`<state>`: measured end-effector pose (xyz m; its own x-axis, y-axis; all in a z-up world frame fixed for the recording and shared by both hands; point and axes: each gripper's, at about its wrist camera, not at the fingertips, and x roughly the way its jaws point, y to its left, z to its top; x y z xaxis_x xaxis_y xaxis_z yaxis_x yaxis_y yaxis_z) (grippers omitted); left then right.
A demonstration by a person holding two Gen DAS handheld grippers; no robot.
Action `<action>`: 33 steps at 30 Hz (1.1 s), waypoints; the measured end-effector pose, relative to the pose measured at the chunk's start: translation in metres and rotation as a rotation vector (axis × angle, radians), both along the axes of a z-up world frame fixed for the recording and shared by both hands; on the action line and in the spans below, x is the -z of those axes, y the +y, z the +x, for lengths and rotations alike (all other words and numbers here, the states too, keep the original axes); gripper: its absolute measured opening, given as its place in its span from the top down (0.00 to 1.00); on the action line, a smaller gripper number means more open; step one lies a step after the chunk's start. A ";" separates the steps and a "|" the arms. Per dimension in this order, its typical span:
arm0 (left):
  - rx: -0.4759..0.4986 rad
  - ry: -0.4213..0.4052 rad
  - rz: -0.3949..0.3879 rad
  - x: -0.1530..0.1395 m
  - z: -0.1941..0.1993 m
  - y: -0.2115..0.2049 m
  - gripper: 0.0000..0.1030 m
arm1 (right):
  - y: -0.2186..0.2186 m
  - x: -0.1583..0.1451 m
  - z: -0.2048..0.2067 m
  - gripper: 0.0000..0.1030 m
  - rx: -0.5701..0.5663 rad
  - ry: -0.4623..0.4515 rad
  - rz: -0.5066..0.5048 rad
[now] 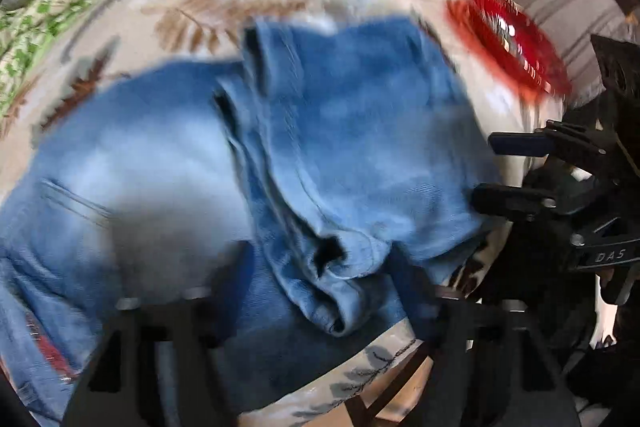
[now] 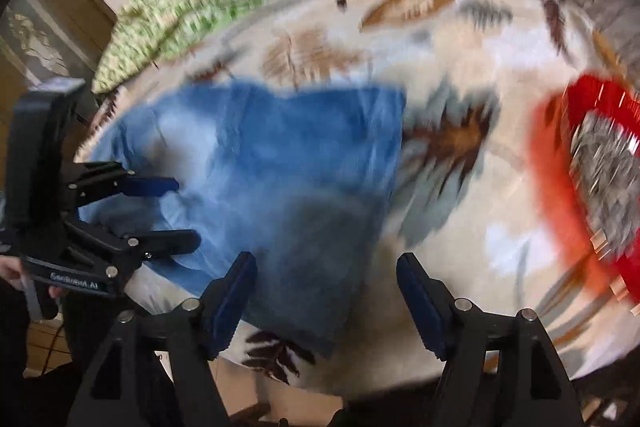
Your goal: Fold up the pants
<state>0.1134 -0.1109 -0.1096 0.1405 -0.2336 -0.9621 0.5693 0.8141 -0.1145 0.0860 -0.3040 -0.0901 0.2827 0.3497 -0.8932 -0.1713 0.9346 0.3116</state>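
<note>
Jeans [image 2: 276, 163] folded into a compact stack on bed [image 2: 460, 211]; left claw [image 2: 188, 213] and right claw [image 2: 326, 301] apart, empty. Maybe one fold left.

The right gripper [image 1: 494, 169] shows white letters "DAS" on its body. The left gripper [image 2: 186, 213] carries a blurred label, roughly "GenRobot.AI", on its body.

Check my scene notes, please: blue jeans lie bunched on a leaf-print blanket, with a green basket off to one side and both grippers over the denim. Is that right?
One detail is wrong: the basket is red, not green, as the right wrist view shows. The green thing is a patterned cloth at the far edge. The rest holds: blue jeans lie bunched on the leaf-print blanket, with the left gripper and right gripper over the denim.
</note>
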 end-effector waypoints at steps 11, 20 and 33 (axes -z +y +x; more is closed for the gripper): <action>0.025 -0.031 -0.053 0.002 -0.019 0.016 0.66 | 0.014 0.017 -0.019 0.66 -0.060 -0.028 -0.077; 0.034 -0.093 -0.059 -0.002 -0.035 0.017 0.53 | 0.016 0.016 -0.017 0.64 -0.042 -0.034 -0.063; -0.242 -0.094 -0.199 -0.041 0.046 0.034 0.21 | -0.006 -0.049 0.029 0.36 -0.086 -0.185 -0.064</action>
<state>0.1592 -0.0774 -0.0681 0.3006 -0.3650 -0.8811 0.3778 0.8939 -0.2414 0.1151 -0.3099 -0.0410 0.4156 0.3240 -0.8499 -0.2998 0.9310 0.2084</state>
